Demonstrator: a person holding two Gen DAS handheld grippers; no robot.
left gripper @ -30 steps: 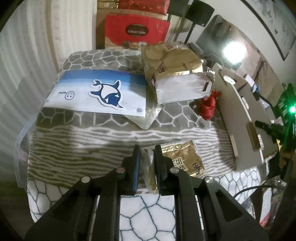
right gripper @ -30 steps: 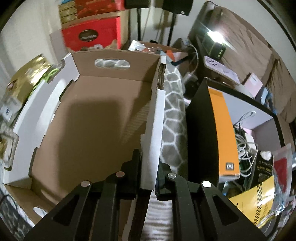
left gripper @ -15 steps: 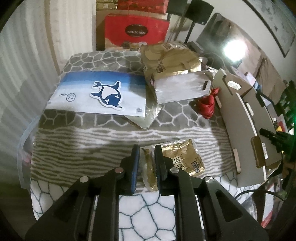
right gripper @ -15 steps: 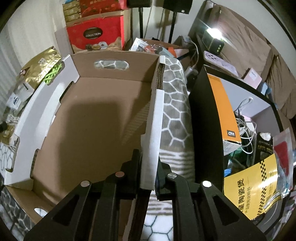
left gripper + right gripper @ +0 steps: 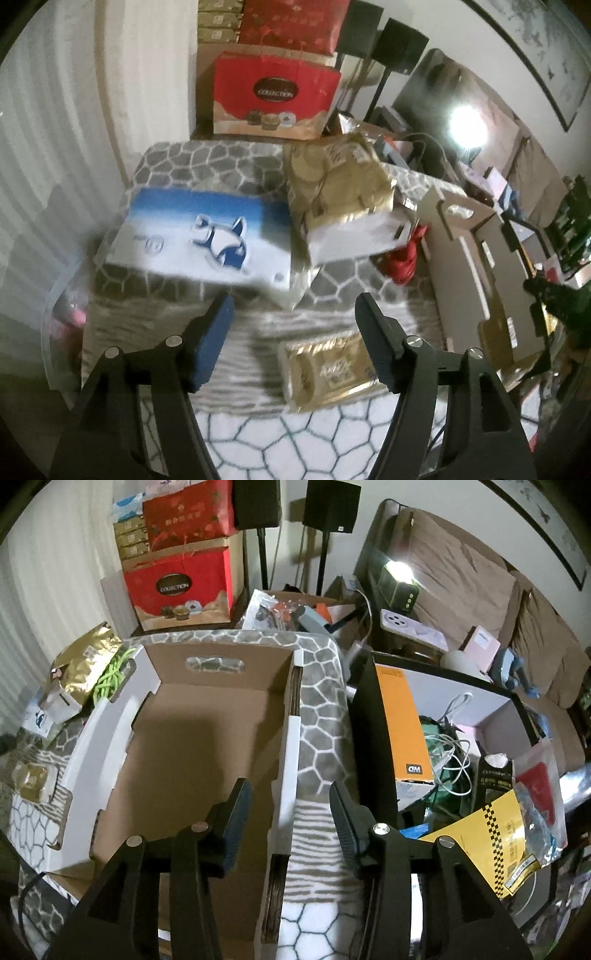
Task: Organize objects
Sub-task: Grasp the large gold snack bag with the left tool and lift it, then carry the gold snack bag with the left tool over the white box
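Observation:
My left gripper (image 5: pixel 295 314) is open and empty above a small gold packet (image 5: pixel 328 369) lying on the patterned blanket (image 5: pixel 240 325). Farther back lie a blue and white pouch with a whale sticker (image 5: pixel 207 240), a large gold bag (image 5: pixel 340 181) and a red cord (image 5: pixel 404 258). My right gripper (image 5: pixel 288 801) is open, its jaws on either side of the right wall of an empty cardboard box (image 5: pixel 192 746), not touching it. The box also shows at the right of the left wrist view (image 5: pixel 476 266).
A red gift bag (image 5: pixel 181 587) stands behind the table. A black box with an orange package and cables (image 5: pixel 443 738) sits right of the cardboard box. A yellow checkered packet (image 5: pixel 491 838) lies near it. A green cord (image 5: pixel 110 675) rests by the gold bag.
Both grippers have opened. The left one let go of the small gold packet, which now lies on the blanket. The right one released the box wall.

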